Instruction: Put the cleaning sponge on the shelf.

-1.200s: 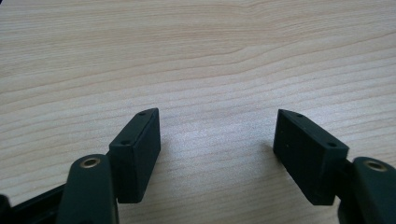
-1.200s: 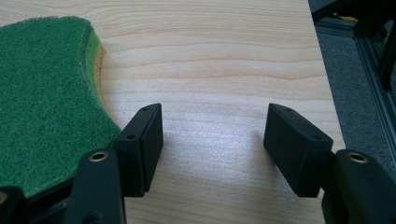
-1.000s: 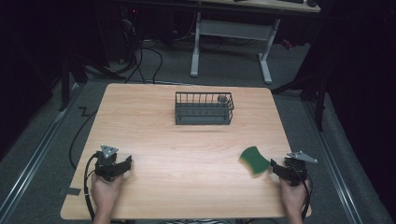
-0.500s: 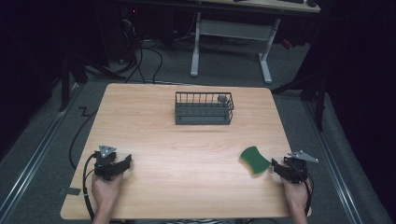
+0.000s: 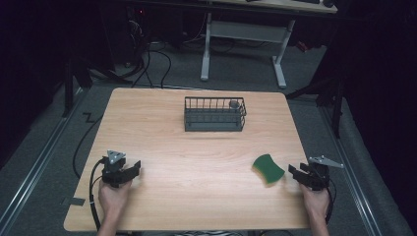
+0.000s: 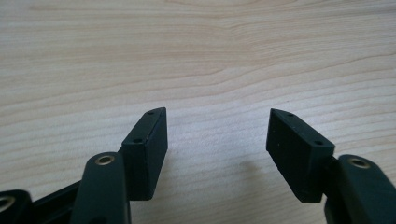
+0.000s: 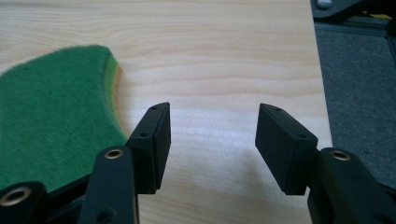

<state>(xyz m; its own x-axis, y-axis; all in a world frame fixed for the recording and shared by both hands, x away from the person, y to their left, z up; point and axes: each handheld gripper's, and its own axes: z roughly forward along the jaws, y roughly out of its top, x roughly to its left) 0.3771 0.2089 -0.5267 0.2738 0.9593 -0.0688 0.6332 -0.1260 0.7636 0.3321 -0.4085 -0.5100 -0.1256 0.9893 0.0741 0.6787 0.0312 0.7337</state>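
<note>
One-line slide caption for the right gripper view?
Open right gripper over the wooden table, green sponge beside it.

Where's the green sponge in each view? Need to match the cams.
High view: green sponge lies near the table's right front, just left of the right gripper.
Left gripper view: not in it; bare wooden table ahead of the open jaws.
Right gripper view: green sponge at the left, beside the left jaw.
Shared landmark: the light wood grain of the table, and its right edge, seen in the high and right gripper views.
</note>
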